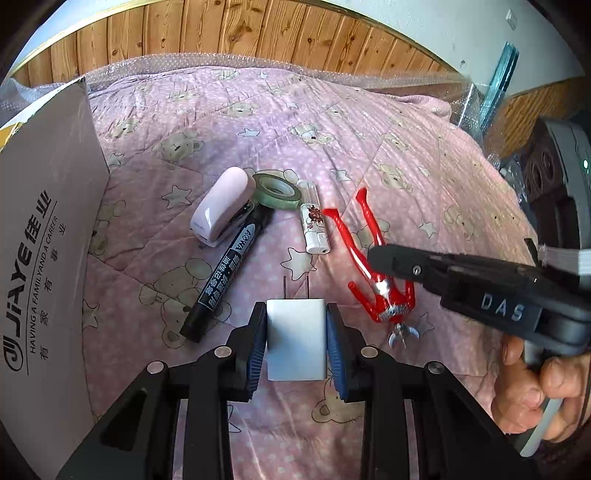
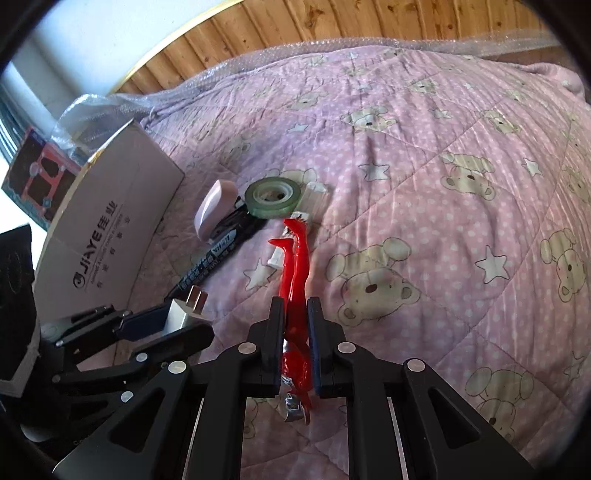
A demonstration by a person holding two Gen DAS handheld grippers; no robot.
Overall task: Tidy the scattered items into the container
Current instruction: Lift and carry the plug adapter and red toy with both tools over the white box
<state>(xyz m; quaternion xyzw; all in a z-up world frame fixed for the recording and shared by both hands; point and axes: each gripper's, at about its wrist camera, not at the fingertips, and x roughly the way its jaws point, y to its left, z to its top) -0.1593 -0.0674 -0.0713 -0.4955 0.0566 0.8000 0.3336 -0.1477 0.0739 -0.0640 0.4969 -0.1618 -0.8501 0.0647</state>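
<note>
- We see our left gripper (image 1: 296,325) clamped on a white two-pin plug adapter (image 1: 296,339), blue pads pressed to its flanks, prongs pointing to 12 o'clock.
- Our right gripper (image 2: 295,314) is closed around a red and silver plastic hero figure (image 2: 295,295), gripping its torso, legs stretching toward 12 o'clock and head toward 6 o'clock.
- In the left wrist view that gripper enters from 3 o'clock, and a hand (image 1: 535,391) holds its handle at 4 o'clock.
- A white cardboard box printed with black lettering (image 1: 44,240), the container, stands at 9 o'clock on the pink quilt with bears and stars (image 1: 406,155).
- At 11 o'clock of the adapter lies a black marker pen with white writing (image 1: 229,273); a pale pink stapler (image 1: 221,206) rests just beside its far end.
- A green roll of tape (image 1: 277,190) lies at 12 o'clock, touching the marker's tip, with a small white printed lighter (image 1: 314,229) just at its 4 o'clock.
- Wooden panelling (image 1: 258,33) runs behind the bed at 12 o'clock.
</note>
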